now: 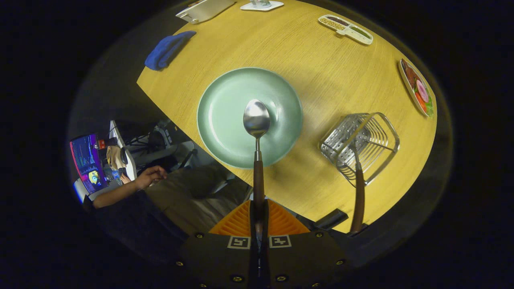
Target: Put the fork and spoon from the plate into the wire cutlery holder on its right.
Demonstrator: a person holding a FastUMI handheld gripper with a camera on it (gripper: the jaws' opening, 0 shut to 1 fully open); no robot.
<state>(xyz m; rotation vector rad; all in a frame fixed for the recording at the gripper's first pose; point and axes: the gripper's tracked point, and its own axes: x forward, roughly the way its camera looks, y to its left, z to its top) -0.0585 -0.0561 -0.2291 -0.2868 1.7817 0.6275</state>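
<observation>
My gripper (pixel 259 214) is shut on the brown wooden handle of the spoon (pixel 257 120), which sticks straight out ahead of the orange fingers (pixel 237 222). The spoon's steel bowl hangs above the pale green plate (pixel 225 120), and the plate has nothing lying on it. To the plate's right stands the wire cutlery holder (pixel 363 140). A utensil with a brown handle (pixel 358 200), its head hidden among the wires, stands in the holder and leans toward me.
On the round wooden table (pixel 321 72) lie a blue cloth (pixel 166 50), a white box (pixel 202 10), a coaster with a glass (pixel 262 5), a divided snack tray (pixel 346 29) and a plate of food (pixel 417 87). A person's hand (pixel 148 176) rests below the table's edge, left.
</observation>
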